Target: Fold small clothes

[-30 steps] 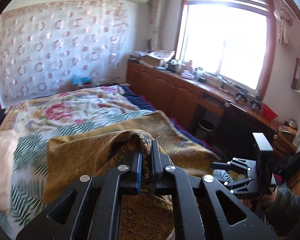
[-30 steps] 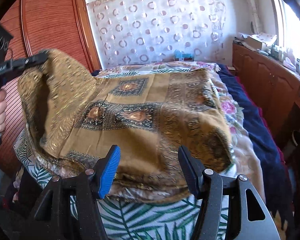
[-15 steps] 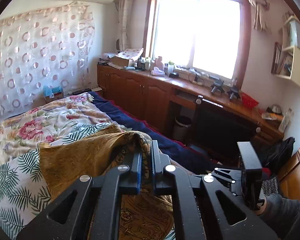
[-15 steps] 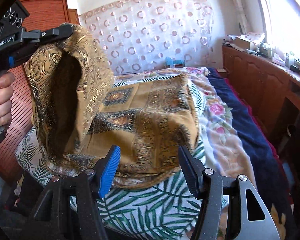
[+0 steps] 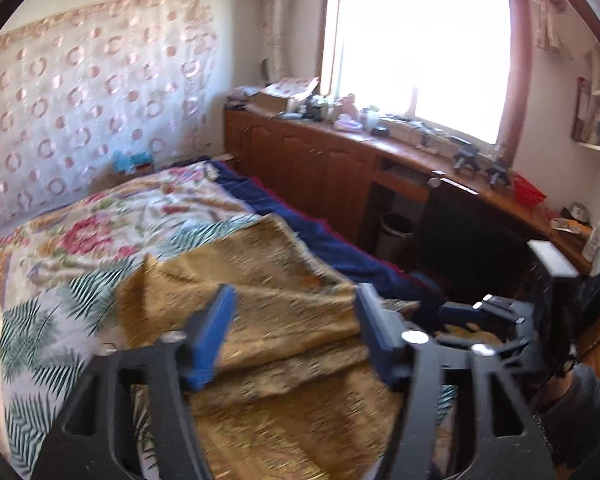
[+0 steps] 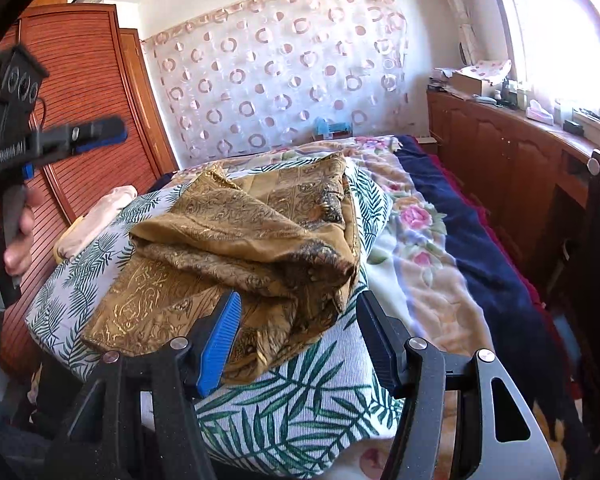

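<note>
A gold patterned cloth lies loosely folded over itself on the palm-leaf sheet at the near end of the bed. It also shows in the left wrist view, blurred. My left gripper is open and empty just above the cloth; in the right wrist view it shows at the left, held up in a hand, clear of the cloth. My right gripper is open and empty over the cloth's near edge; it also shows in the left wrist view at the right.
A floral quilt and navy blanket cover the bed's right side. A pale pink garment lies at the left edge. A wooden wardrobe stands at the left, a cabinet counter under the window at the right.
My left gripper has opened and let go of the cloth's lifted corner. The cloth has dropped onto itself in a loose fold. The right gripper stayed open near the cloth's front edge.
</note>
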{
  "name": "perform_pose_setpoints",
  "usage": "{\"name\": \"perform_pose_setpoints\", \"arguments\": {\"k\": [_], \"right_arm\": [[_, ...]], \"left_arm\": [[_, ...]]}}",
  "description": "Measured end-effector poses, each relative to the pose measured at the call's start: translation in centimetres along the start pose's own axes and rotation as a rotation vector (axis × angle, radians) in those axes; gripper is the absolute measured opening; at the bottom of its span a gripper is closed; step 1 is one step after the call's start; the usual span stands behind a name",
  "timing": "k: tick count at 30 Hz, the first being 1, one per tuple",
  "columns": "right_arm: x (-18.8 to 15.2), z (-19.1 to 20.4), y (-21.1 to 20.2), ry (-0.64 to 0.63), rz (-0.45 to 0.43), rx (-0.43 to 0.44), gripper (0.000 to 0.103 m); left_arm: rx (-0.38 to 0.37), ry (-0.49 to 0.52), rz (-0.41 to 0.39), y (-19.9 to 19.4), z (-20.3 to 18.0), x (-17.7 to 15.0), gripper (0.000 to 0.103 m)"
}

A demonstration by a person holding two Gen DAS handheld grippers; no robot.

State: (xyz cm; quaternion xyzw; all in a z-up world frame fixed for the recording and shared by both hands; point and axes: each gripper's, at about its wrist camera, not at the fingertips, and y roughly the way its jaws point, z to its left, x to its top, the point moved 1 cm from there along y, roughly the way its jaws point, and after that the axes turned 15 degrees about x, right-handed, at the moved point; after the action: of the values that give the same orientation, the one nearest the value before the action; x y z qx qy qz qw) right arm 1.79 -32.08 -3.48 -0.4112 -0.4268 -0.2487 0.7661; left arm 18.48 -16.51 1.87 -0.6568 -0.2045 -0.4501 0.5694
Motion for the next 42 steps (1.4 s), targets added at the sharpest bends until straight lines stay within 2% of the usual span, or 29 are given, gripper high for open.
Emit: {"name": "perform_pose_setpoints", "arguments": {"k": [1,3,9,14,18,29,33,37,38,39,40,42], "right_arm": [[0.3,0.1,0.3,-0.007,0.001,-0.003,0.062],[0.9,0.2,0.9,-0.021,0.006,-0.003,0.062],[3.3,1.1,4.3,-0.074,0.033,0.008,0.062],[5.1,2.0,8.1,-0.124,0.080,0.057,0.063],[6.5,3.7,12.0,-0.170,0.142,0.115,0.070],[8.1,8.1,21.6,-0.331,0.376,0.239,0.071],[7.7,8.4,23.8,-0.351,0.453,0.244,0.071],[7.4,8.6,25.1,-0.391,0.506,0.209,0.071],[7.5,8.4,25.2,-0.389,0.507,0.213,0.066],[7.7,8.2,25.1,-0.386,0.503,0.214,0.050],[7.9,8.2,25.3,-0.383,0.498,0.215,0.040],[8.8,7.7,24.8,-0.370,0.473,0.224,0.005]], "left_arm": [[0.004,-0.008,0.006,0.3,0.6,-0.4,0.077],[0.013,-0.025,0.030,0.8,2.0,-1.4,0.077],[0.119,-0.050,0.079,1.8,6.7,-4.3,0.079],[0.156,-0.083,0.107,2.0,9.6,-6.0,0.079],[0.180,-0.091,0.118,2.3,11.2,-7.2,0.079],[0.163,-0.135,0.142,3.7,14.7,-8.9,0.079],[0.155,-0.131,0.154,4.2,15.0,-9.4,0.079],[0.136,-0.126,0.158,4.6,14.9,-9.5,0.079],[0.133,-0.125,0.157,4.6,14.8,-9.5,0.079],[0.131,-0.123,0.155,4.6,14.8,-9.5,0.079],[0.127,-0.122,0.153,4.6,14.7,-9.4,0.079],[0.119,-0.120,0.152,4.7,14.6,-9.1,0.079]]}}
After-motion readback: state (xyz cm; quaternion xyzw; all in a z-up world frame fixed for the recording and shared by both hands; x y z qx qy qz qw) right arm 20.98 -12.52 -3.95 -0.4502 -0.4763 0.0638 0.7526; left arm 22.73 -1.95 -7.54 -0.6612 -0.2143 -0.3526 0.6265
